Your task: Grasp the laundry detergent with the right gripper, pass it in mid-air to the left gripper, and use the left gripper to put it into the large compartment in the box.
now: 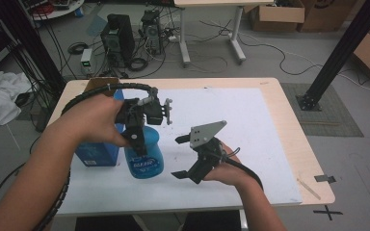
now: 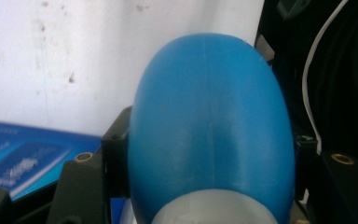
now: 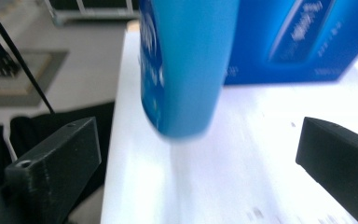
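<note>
A blue plastic bottle with white lettering stands upright on or just above the white mat; I cannot tell which. My left gripper comes down from above and is shut on the bottle's upper part. In the left gripper view the bottle's rounded blue shoulder sits between the two black jaws of the left gripper. My right gripper is open just right of the bottle, its jaws pointing at it. In the right gripper view the bottle stands ahead of the spread jaws of the right gripper, apart from them.
A blue carton stands on the mat just left of and behind the bottle, also seen as the carton and the carton. The wooden table edge runs along the right. Computers and cables lie on the floor beyond.
</note>
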A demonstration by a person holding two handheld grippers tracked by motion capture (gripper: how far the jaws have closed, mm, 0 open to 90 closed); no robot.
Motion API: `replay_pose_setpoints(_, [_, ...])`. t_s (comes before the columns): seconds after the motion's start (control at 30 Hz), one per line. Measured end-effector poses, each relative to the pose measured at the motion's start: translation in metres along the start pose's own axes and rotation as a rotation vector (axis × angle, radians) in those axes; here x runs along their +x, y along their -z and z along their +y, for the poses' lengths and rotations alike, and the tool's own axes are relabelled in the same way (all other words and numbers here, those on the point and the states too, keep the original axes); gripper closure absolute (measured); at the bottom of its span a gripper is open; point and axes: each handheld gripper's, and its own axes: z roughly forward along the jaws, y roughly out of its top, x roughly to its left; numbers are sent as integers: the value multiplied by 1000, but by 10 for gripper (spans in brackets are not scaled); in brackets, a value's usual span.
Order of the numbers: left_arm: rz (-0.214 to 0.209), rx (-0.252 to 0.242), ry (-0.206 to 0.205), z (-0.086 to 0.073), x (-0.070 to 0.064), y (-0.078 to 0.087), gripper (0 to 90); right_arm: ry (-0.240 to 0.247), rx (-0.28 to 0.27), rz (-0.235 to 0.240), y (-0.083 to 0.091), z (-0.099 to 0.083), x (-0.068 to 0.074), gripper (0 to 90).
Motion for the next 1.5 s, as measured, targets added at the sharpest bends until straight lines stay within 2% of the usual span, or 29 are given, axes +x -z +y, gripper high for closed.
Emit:
replay_pose_setpoints(0.03, [0,0,0,0,0,0,386,5,28,-2,3,2,-1,0])
replay_pose_setpoints(0.07, [-1,-2,43,-3,3,7,386,5,56,0,7,3,-2,0])
replay_pose_setpoints(0.1, [-1,-2,43,-3,3,7,386,8,86,-1,10,5,-4,0])
replay_pose_setpoints(0.2, [-13,-7,108,-9,10,22,386,11,194,-2,20,10,-8,0])
replay_pose_setpoints(0.23, [-19,-21,171,-13,16,34,385,13,239,-3,23,12,-10,0])
replay_pose_setpoints(0.27, [-19,-21,171,-13,16,34,385,16,273,-3,25,14,-12,0])
replay_pose_setpoints(0.3, [-18,-34,231,-16,20,43,385,15,300,-1,27,14,-14,0])
replay_pose_setpoints(0.33, [-18,-34,231,-16,20,43,385,16,334,-3,28,16,-15,0])
replay_pose_setpoints(0.37, [-12,-42,294,-20,24,54,385,17,366,-5,30,17,-16,0])
replay_pose_setpoints(0.4, [-13,-46,322,-22,26,58,385,17,394,-1,31,17,-17,0])
replay_pose_setpoints(0.43, [-13,-46,322,-22,26,58,385,14,424,0,32,18,-19,0])
replay_pose_setpoints(0.47, [-14,-47,372,-26,31,68,385,16,461,3,32,18,-20,0])
replay_pose_setpoints(0.57, [-23,-43,456,-34,39,81,385,16,549,11,33,18,-21,0])
replay_pose_setpoints(0.6, [-23,-43,456,-34,39,81,385,15,581,16,33,19,-21,0])
replay_pose_setpoints(0.63, [-26,-41,489,-36,41,85,385,14,610,22,32,19,-21,0])
replay_pose_setpoints(0.67, [-30,-38,555,-42,47,92,385,17,635,24,32,19,-22,0])
replay_pose_setpoints(0.73, [-30,-31,615,-48,52,100,385,18,676,31,32,18,-23,0])
replay_pose_setpoints(0.77, [-30,-31,615,-48,52,100,385,24,693,32,32,18,-23,0])
replay_pose_setpoints(0.83, [-25,-36,705,-58,58,111,385,25,714,38,32,17,-25,0])
replay_pose_setpoints(0.93, [-26,-45,791,-71,66,122,386,34,745,37,33,16,-26,0])
replay_pose_setpoints(0.97, [-26,-45,791,-71,66,122,386,30,749,38,34,16,-26,0])
replay_pose_setpoints(1.0, [-21,-48,840,-80,71,129,385,33,755,39,35,16,-27,0])
replay_pose_setpoints(1.03, [-21,-48,840,-80,71,129,386,32,761,42,36,16,-27,0])
replay_pose_setpoints(1.07, [-15,-51,908,-91,77,135,385,28,767,46,37,15,-28,0])
replay_pose_setpoints(1.13, [-11,-52,928,-94,80,136,385,20,783,47,39,15,-29,0])
replay_pose_setpoints(1.2, [-3,-60,1007,-108,88,139,386,18,798,50,41,14,-31,0])
replay_pose_setpoints(1.23, [-3,-60,1007,-108,88,139,386,15,798,50,42,14,-31,0])
replay_pose_setpoints(1.3, [-5,-71,1067,-119,96,136,386,13,803,55,43,14,-32,0])
replay_pose_setpoints(1.5, [1,-68,1135,-130,108,123,385,6,811,70,41,12,-35,0])
